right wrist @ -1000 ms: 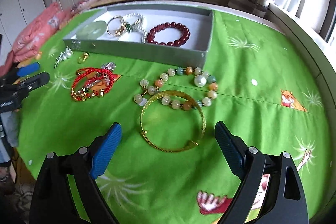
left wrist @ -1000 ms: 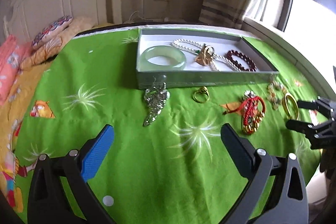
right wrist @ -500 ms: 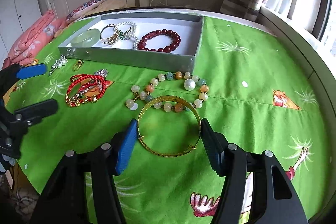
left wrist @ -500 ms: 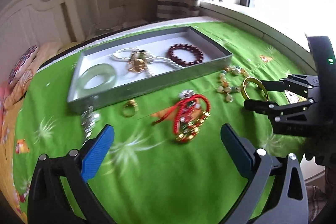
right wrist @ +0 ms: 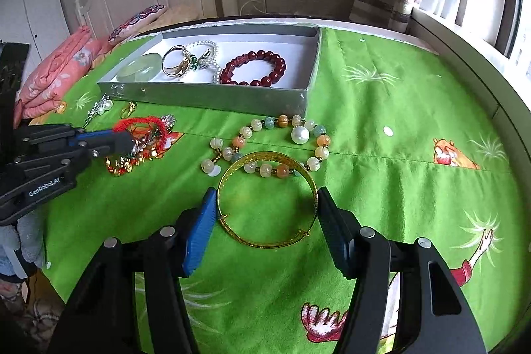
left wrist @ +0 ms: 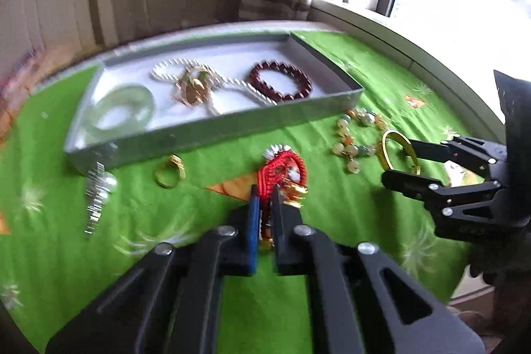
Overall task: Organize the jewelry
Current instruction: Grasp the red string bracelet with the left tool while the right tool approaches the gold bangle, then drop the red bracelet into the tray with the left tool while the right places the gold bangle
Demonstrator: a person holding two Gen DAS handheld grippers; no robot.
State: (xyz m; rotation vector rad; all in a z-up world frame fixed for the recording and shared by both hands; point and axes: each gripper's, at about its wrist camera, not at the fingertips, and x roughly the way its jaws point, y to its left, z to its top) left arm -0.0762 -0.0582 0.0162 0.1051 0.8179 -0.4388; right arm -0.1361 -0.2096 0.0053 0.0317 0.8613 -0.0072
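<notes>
My left gripper [left wrist: 264, 201] is shut on the red cord bracelet [left wrist: 282, 171], which lies on the green cloth; the right wrist view shows it too [right wrist: 142, 135]. My right gripper [right wrist: 265, 211] has closed on the gold bangle [right wrist: 267, 198], its pads touching both sides of it. The bangle rests on the cloth and overlaps a multicoloured bead bracelet [right wrist: 265, 138]. The grey jewelry tray [right wrist: 212, 95] holds a dark red bead bracelet [right wrist: 255, 68], a pearl necklace [right wrist: 205, 55], a gold ring piece [right wrist: 174, 62] and a jade bangle [right wrist: 139, 72].
A gold ring [left wrist: 169, 175] and a silver brooch [left wrist: 98, 191] lie on the cloth in front of the tray's left end. Pink folded bedding [right wrist: 56, 75] lies at the far left. The window sill [right wrist: 464, 48] runs along the right edge.
My left gripper moved right and forward to the red cord bracelet and shut on it. My right gripper closed from wide open onto the gold bangle.
</notes>
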